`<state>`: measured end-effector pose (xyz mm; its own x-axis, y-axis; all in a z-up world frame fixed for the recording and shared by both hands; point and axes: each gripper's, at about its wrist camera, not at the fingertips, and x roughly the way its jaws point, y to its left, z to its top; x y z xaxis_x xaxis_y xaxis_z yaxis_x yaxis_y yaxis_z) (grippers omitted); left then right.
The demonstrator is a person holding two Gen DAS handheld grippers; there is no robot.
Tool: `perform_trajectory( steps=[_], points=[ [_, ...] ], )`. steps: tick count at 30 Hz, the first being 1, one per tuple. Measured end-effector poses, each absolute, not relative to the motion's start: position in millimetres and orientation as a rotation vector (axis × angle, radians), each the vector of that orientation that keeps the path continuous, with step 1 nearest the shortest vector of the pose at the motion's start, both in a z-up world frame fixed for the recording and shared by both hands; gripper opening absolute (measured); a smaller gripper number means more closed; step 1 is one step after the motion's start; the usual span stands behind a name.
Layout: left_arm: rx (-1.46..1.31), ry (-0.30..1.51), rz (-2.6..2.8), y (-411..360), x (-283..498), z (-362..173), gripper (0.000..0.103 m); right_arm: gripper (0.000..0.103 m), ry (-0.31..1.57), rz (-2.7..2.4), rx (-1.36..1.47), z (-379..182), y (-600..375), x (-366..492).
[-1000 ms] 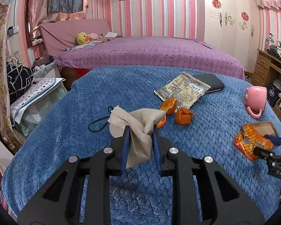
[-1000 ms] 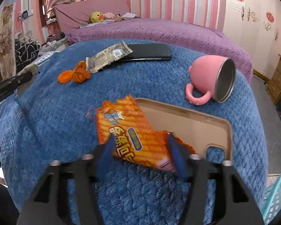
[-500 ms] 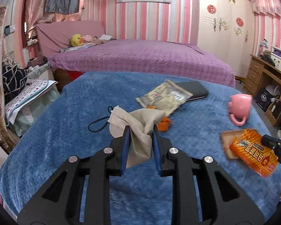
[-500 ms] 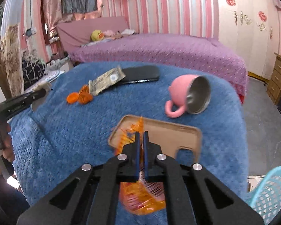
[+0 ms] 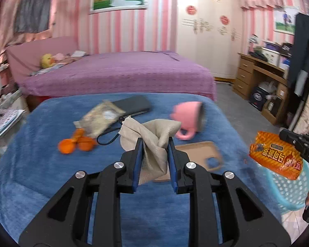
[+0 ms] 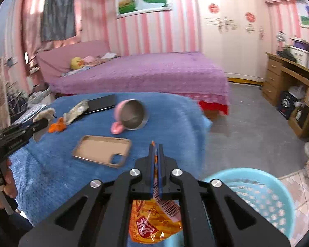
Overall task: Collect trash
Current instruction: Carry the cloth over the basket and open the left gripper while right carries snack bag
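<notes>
Beyond the table's [image 6: 51, 175] right edge, an orange snack wrapper [image 6: 154, 224] is clamped by the right tool [image 6: 155, 164] beside a blue basket [image 6: 263, 203]; release is best made squarely over it. A cloth pouch [image 5: 152, 142] is gripped by the left tool [image 5: 154, 154].

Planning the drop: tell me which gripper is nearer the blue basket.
Right. The right gripper, shut on the orange wrapper, hangs beside the blue basket; the left gripper holds the cloth bag over the table.
</notes>
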<state>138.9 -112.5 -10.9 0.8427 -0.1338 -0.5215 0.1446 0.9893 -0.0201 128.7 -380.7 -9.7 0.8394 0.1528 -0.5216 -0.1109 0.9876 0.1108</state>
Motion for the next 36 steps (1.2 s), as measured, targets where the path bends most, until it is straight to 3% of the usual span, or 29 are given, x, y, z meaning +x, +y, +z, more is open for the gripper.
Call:
perform_trajectory(
  steps=[15,23,26,28,31,36],
  points=[
    [0.101,0.6,-0.425,-294.0,107.1,-43.0,0.022,0.003,0.605,-0.119,0.058,-35.6,-519.3,70.5],
    [0.146,0.614,-0.505,-353.9,97.8,-53.1,0.022,0.003,0.604,-0.165,0.087,-44.8,-554.4,55.1],
    [0.138,0.62,-0.528,-365.6,99.9,-50.8,0.031,0.003,0.6,-0.169,0.099,-43.9,-554.2,57.7],
    [0.139,0.632,-0.546,-367.8,100.6,-49.6,0.056,0.003,0.597,-0.17,0.11,-45.0,-555.1,58.1],
    [0.143,0.612,-0.535,-364.0,102.1,-45.9,0.074,0.003,0.599,-0.171,0.111,-46.7,-553.6,59.4],
    [0.128,0.571,-0.436,-340.7,113.0,-36.8,0.09,0.003,0.591,-0.179,0.109,-46.9,-552.6,59.6]
  ],
)
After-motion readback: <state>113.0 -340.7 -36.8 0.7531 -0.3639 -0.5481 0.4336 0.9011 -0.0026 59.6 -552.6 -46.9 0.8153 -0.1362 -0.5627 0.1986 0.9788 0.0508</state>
